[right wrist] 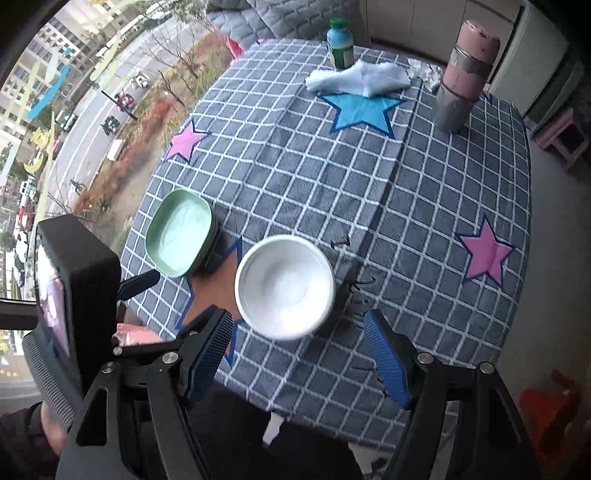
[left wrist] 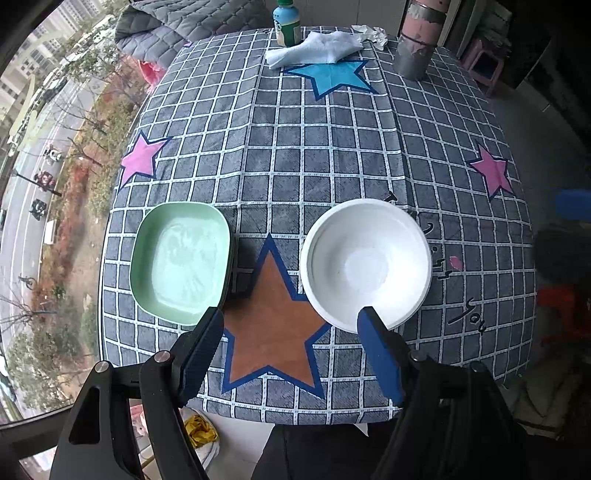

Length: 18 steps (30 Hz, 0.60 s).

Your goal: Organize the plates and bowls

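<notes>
Edges of lower plates peek out along the right side of the green plate stack (left wrist: 181,258), but how many lie beneath the top one cannot be counted. Black lettering on the tablecloth (left wrist: 332,155) beside the white bowl (left wrist: 365,264) is too warped to read. The pink-and-grey flask (left wrist: 417,37) is cut off at the top in the left wrist view, and the bottle (left wrist: 286,22) with the green cap loses its cap to the frame edge there.

The orange star (left wrist: 271,317) printed on the cloth serves as landmark. The green plate stack sits on the counter just beyond the star's left arm; it is squarish with rounded corners, pale mint and glossy inside. The white bowl sits just beyond the star's right arm, round, deep, plain and empty. The two are near each other but apart, with the star's upper point between them.

A white cloth (left wrist: 314,50) lies far beyond the star, at the blue star (left wrist: 332,75), touching the bottle's base.

The left gripper (left wrist: 291,328) hangs over the star with jaws spread wide, holding nothing. The right gripper (right wrist: 295,332) hangs nearer than the bowl, jaws equally wide and empty.
</notes>
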Available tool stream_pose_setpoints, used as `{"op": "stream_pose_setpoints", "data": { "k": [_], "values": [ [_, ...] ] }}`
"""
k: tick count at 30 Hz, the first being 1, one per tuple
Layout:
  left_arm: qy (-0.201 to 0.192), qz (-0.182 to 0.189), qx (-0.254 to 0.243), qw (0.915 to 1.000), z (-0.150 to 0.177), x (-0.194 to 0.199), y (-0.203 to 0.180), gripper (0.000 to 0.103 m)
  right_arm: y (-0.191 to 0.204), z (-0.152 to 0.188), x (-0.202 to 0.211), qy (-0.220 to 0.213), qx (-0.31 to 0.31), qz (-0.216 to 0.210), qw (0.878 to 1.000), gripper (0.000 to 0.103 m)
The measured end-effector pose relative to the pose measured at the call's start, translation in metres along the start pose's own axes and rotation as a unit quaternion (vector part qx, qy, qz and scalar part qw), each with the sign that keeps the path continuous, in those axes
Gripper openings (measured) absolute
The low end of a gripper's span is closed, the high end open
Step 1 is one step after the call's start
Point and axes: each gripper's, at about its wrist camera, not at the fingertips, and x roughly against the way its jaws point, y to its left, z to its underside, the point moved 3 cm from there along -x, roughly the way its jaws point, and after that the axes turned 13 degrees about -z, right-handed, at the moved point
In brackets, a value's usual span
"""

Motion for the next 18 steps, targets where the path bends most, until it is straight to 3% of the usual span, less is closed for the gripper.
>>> {"op": "stream_pose_setpoints", "data": {
  "k": [3, 7, 15, 18],
  "values": [
    [0.005, -0.001, 0.000, 1.0000, 0.002, 0.000, -0.002, 0.078, -0.001, 0.000, 0.006, 0.011, -0.003, 0.007, 1.000, 0.075],
    [0.001, -0.003, -0.002, 1.0000, 0.002, 0.006, -0.003, 0.078, -0.002, -0.002, 0.017, 0.013, 0.017, 0.049, 0.999, 0.075],
    [-0.009, 0.004, 0.002, 1.0000, -0.004, 0.013, -0.007, 0.078, -0.006, -0.005, 0.028, -0.035, 0.075, 0.178, 0.981, 0.075],
    [-0.008, 0.006, 0.002, 0.9999, -0.005, 0.012, -0.009, 0.078, -0.008, -0.007, 0.032, -0.051, 0.076, 0.182, 0.979, 0.075]
  ]
}}
